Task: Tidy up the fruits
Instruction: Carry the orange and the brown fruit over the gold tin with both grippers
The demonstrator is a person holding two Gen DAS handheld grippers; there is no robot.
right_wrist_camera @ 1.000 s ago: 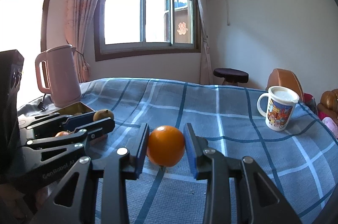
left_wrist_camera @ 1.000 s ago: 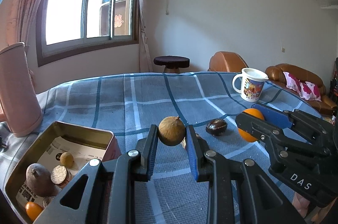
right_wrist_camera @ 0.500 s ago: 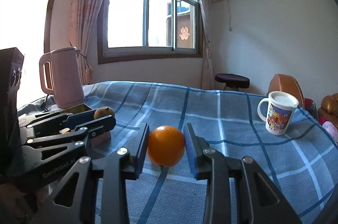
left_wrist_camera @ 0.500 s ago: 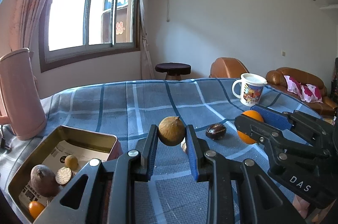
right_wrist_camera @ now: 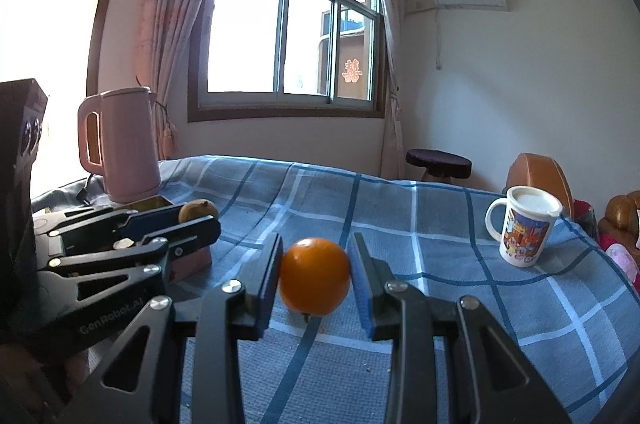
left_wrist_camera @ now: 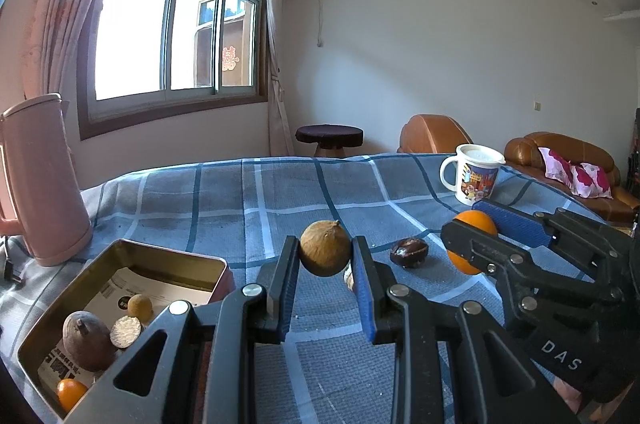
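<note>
Blue plaid cloth covers the table (left_wrist_camera: 280, 191), which is taken as the ground for everything described. A metal tin (left_wrist_camera: 132, 264), the landmark, is set near the table's left front edge and already holds several fruits on a printed paper. A pink kettle (left_wrist_camera: 40, 179) is placed just behind the tin. A white printed mug (left_wrist_camera: 472, 175) is placed well apart from the tin, toward the far right. A dark wrinkled fruit (left_wrist_camera: 409, 252) is left on the cloth to the right of the tin.

Two fruits are held above the cloth. By judgement, both are being carried to the tin. To do this well, each should be brought over the tin's open top, lowered close to the fruits inside, and released one at a time so that nothing rolls out.

The left gripper (left_wrist_camera: 325, 278) is clamped on a brown round fruit (left_wrist_camera: 325, 253), just right of the tin. The right gripper (right_wrist_camera: 314, 276) is clamped on an orange (right_wrist_camera: 314, 276), farther right of the tin. Both pairs of jaws are pressed against the fruit's sides.
</note>
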